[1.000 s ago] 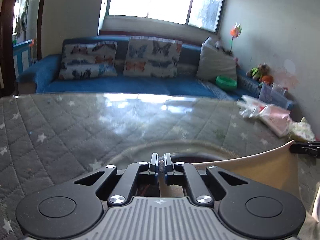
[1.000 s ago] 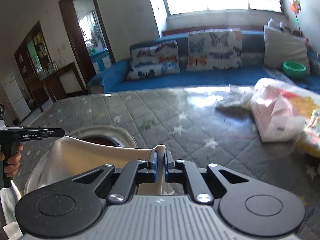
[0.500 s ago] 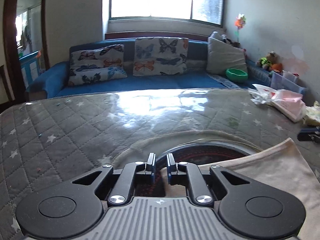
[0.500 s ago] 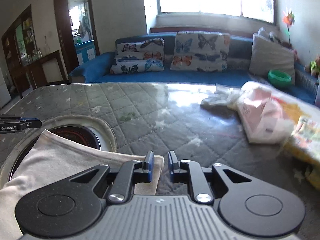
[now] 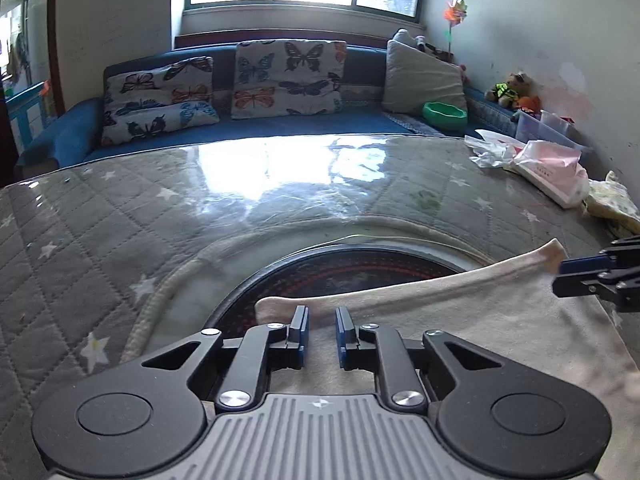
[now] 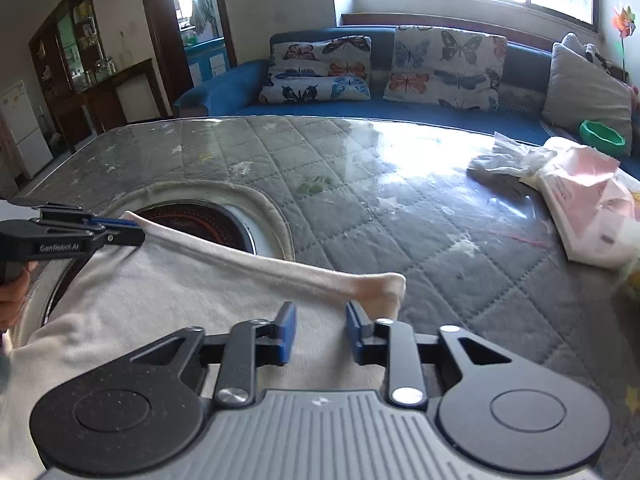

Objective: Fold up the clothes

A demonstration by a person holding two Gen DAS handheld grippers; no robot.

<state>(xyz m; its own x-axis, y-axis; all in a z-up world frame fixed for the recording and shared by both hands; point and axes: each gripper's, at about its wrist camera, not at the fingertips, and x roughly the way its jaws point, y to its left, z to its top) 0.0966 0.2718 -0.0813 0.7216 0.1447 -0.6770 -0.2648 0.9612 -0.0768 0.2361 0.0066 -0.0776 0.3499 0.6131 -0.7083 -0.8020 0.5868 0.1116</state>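
A beige garment (image 5: pixel 480 312) lies on the table, its far folded edge stretched between the two grippers. My left gripper (image 5: pixel 320 322) sits over the garment's left corner. Its jaws are opening, and the cloth lies loose beneath them with the pads off it. In the right wrist view the same garment (image 6: pixel 180 292) spreads to the left. My right gripper (image 6: pixel 320 320) hovers at its right corner, jaws also opening, cloth under the gap but not pinched. Each gripper shows in the other's view: the right gripper (image 5: pixel 592 276) and the left gripper (image 6: pixel 120 236), with a hand (image 6: pixel 12 292) holding it.
The table (image 6: pixel 400 208) bears a grey quilted star cover under clear plastic. A round dark burner (image 5: pixel 360 272) is set into it and partly covered by the garment. Pink and white plastic bags (image 6: pixel 580 200) lie at the right. A blue sofa (image 5: pixel 280 128) stands behind.
Both grippers went from shut on the garment's raised edge to jaws apart. They sank and tilted down, and the edge now rests on the table.
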